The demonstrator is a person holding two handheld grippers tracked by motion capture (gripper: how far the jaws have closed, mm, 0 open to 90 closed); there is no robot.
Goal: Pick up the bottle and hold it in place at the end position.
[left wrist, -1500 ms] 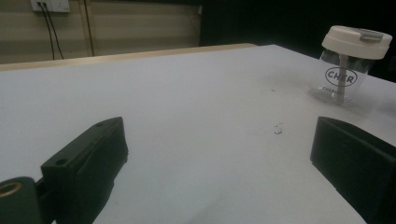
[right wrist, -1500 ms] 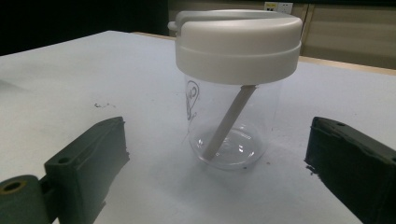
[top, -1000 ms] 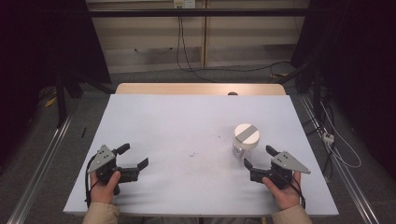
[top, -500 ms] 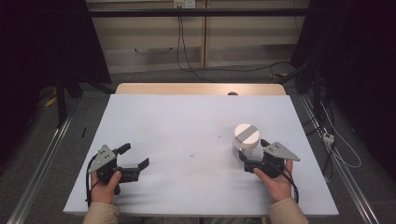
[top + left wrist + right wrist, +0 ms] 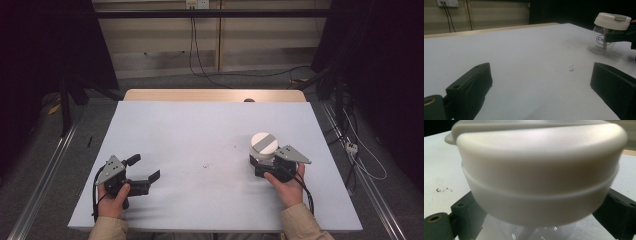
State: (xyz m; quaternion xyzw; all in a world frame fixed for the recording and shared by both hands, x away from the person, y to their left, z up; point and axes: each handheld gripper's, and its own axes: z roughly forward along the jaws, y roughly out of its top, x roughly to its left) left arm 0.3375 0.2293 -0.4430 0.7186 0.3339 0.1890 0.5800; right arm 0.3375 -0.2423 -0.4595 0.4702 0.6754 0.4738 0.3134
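A clear jar point(image 5: 263, 145) with a white lid and a grey tab on top stands upright on the right half of the white table point(image 5: 190, 130). My right gripper point(image 5: 258, 165) has reached it from the near side. In the right gripper view the jar point(image 5: 539, 170) looms close, and the right gripper point(image 5: 544, 220) is open, one black jaw on each side of the clear body below the lid. My left gripper point(image 5: 145, 168) rests open near the front left edge with nothing between its jaws. From the left gripper point(image 5: 541, 85) the jar point(image 5: 610, 27) stands far off at the upper right.
Small dark specks point(image 5: 206, 164) mark the table's middle. A wooden strip point(image 5: 215, 95) runs along the far edge. Cables point(image 5: 200, 60) lie on the floor beyond, and metal rails point(image 5: 47, 170) flank both sides.
My right gripper moved forward and left until its jaws came around the jar. The left gripper and the jar stayed put.
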